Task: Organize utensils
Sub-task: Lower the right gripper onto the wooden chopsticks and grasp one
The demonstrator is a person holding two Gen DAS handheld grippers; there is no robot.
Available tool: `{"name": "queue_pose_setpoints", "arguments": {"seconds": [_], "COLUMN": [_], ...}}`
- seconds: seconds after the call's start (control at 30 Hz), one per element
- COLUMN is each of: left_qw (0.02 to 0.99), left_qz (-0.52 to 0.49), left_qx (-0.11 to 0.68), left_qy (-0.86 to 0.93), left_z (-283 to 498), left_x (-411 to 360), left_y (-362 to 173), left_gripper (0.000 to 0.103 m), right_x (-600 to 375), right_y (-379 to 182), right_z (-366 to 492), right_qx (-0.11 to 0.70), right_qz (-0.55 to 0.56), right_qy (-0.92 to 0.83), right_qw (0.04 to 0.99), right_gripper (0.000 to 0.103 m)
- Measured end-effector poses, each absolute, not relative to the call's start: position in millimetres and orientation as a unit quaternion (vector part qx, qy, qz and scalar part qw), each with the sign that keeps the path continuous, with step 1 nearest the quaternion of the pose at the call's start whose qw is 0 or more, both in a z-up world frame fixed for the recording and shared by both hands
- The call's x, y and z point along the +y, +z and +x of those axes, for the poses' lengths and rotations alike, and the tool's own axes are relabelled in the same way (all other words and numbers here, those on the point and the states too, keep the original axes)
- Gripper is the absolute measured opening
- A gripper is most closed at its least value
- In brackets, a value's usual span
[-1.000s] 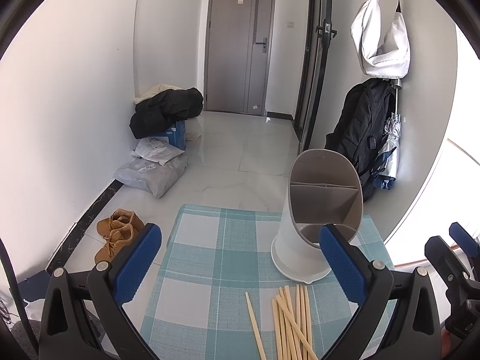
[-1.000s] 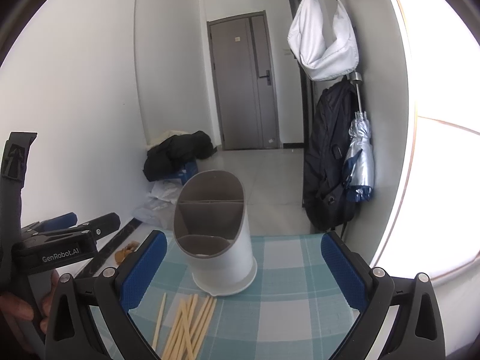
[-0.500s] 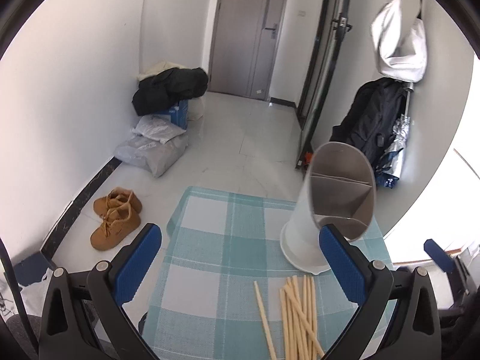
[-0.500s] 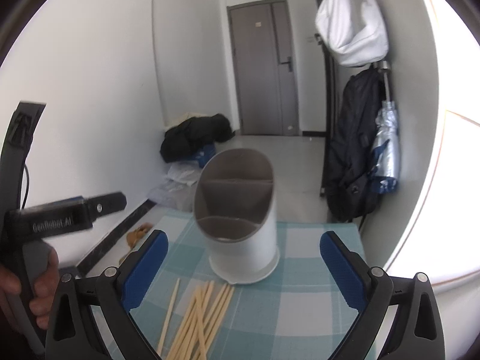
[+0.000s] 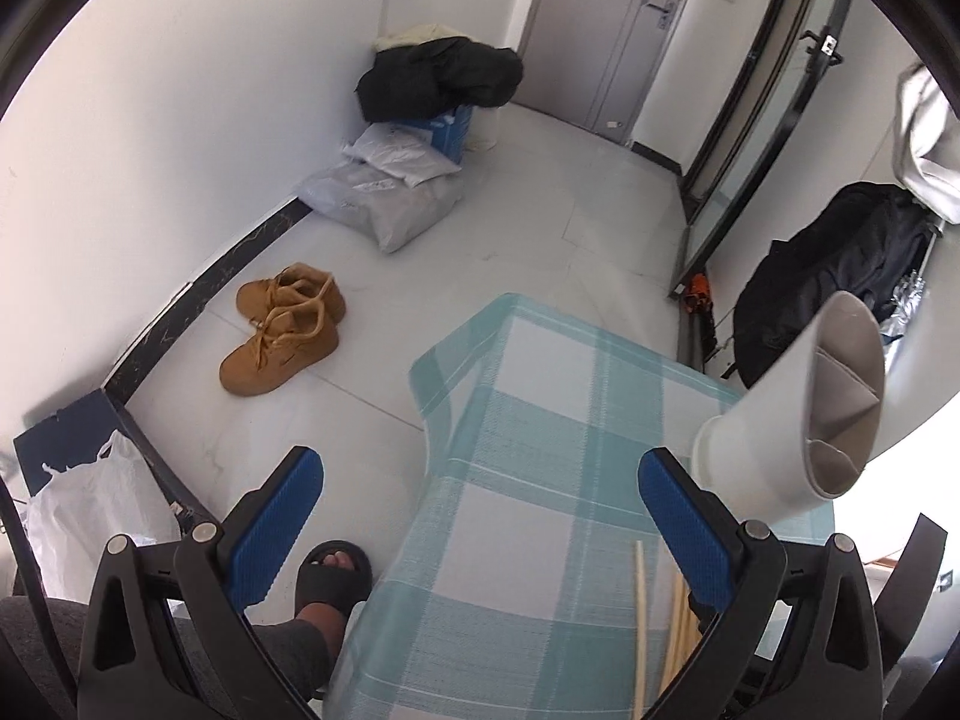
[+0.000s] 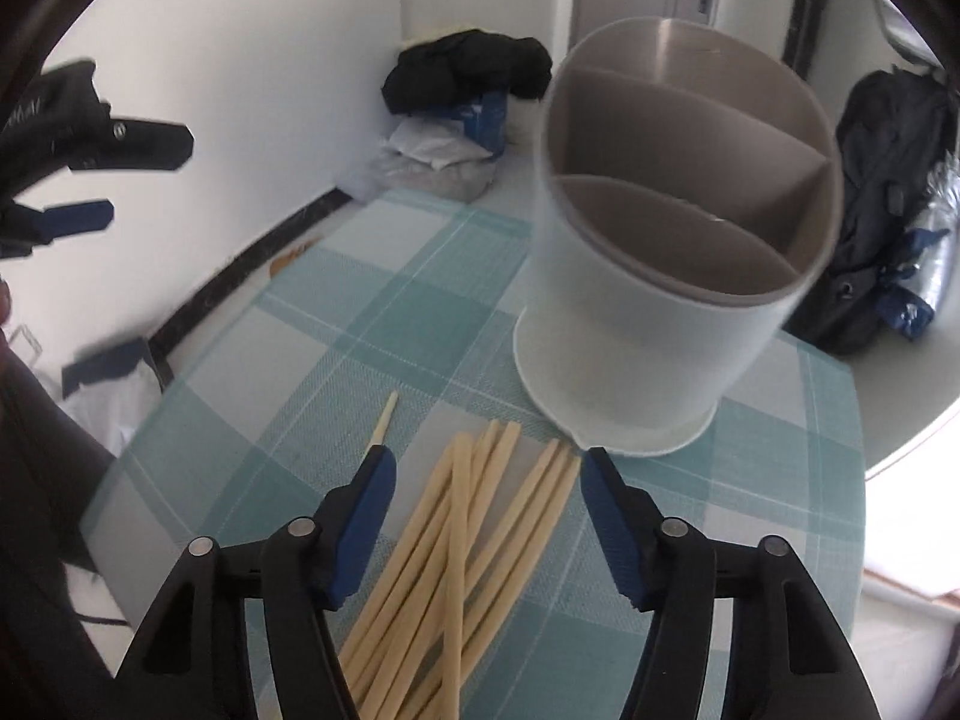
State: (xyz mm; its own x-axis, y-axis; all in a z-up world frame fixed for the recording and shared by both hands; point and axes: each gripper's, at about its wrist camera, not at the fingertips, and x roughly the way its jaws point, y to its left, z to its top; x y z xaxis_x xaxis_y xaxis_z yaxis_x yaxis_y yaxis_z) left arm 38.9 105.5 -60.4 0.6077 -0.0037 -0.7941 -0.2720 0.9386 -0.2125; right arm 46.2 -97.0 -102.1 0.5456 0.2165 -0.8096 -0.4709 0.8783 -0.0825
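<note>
I hold the right hand-held gripper (image 6: 483,492) spread apart over the chopsticks (image 6: 468,546) at lower centre, beside the holder (image 6: 660,312) on the bench (image 6: 288,372). The chopsticks look light, stiff and smooth; I would grip mid-length. The left hand-held gripper (image 5: 480,516) is apart, empty.

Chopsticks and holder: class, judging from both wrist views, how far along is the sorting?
Done: nothing; the utensil holder shows bare compartments. In hand: the open right gripper straddles the chopsticks on the checked tablecloth, gripping none. The left gripper is open. Left: every chopstick, including one lying apart.
</note>
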Motion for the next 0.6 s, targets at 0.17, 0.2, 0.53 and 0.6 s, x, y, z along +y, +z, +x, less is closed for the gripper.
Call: {"name": "queue_pose_setpoints", "arguments": {"seconds": [0.17, 0.2, 0.53, 0.6], "left_qw": [0.870, 0.868, 0.855, 0.852], "left_qz": [-0.162, -0.161, -0.182, -0.185], "left_qx": [0.460, 0.464, 0.483, 0.489], "left_qy": [0.065, 0.064, 0.039, 0.027], "left_z": [43, 44, 48, 50], "left_x": [112, 112, 113, 108], "left_y": [-72, -74, -83, -87], "left_gripper": [0.102, 0.102, 0.102, 0.102], "right_x": [-83, -82, -101, -115], "right_y": [-117, -118, -98, -88], "right_z": [49, 51, 52, 53], "right_qx": [0.443, 0.447, 0.427, 0.426], "right_qz": [-0.185, -0.188, -0.129, -0.085], "right_qy": [0.188, 0.188, 0.187, 0.190], "right_qw": [0.857, 0.854, 0.875, 0.881], "right_gripper": [0.033, 0.028, 0.006, 0.006]}}
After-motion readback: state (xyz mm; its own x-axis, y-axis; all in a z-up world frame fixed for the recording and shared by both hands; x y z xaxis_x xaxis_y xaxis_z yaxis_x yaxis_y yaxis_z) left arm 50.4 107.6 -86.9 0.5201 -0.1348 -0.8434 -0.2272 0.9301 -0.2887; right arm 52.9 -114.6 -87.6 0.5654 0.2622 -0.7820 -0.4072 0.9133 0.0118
